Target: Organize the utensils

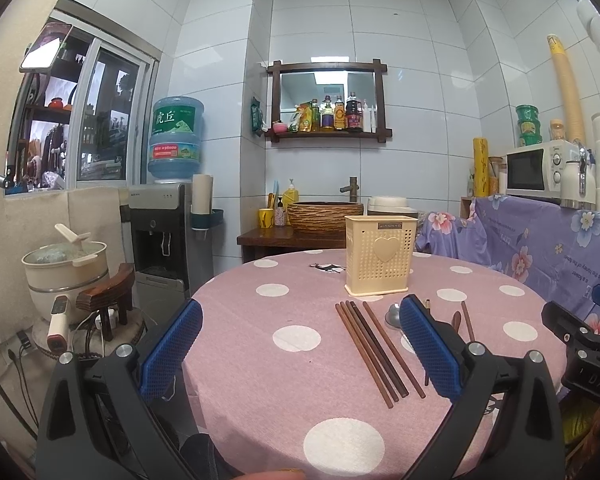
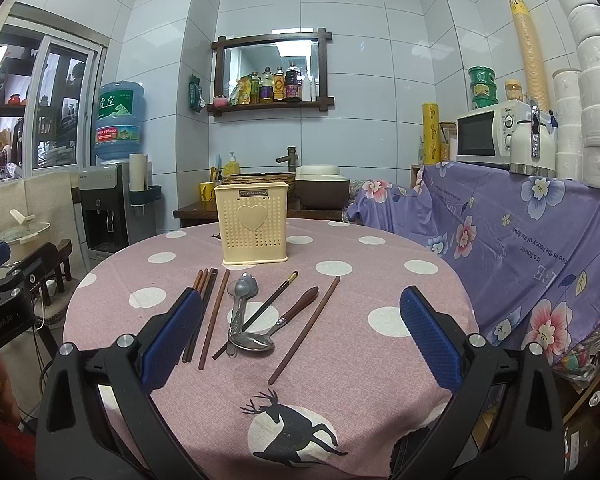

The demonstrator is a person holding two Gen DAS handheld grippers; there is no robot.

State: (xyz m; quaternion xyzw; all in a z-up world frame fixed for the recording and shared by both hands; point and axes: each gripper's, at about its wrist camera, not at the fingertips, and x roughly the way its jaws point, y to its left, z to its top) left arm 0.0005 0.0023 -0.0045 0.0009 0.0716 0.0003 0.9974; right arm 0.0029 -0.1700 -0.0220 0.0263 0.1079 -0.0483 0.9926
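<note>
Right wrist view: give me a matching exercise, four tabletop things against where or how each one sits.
Things:
1. utensil holder
2. metal spoons
3. black chopstick
4. lone brown chopstick

Places:
A. rightmost of the utensils, lying apart
B. upright at the far side of the table
C. lying crossed over the spoons
D. heaped at the middle of the utensils

Pairs: 1-B, 2-D, 3-C, 4-A
</note>
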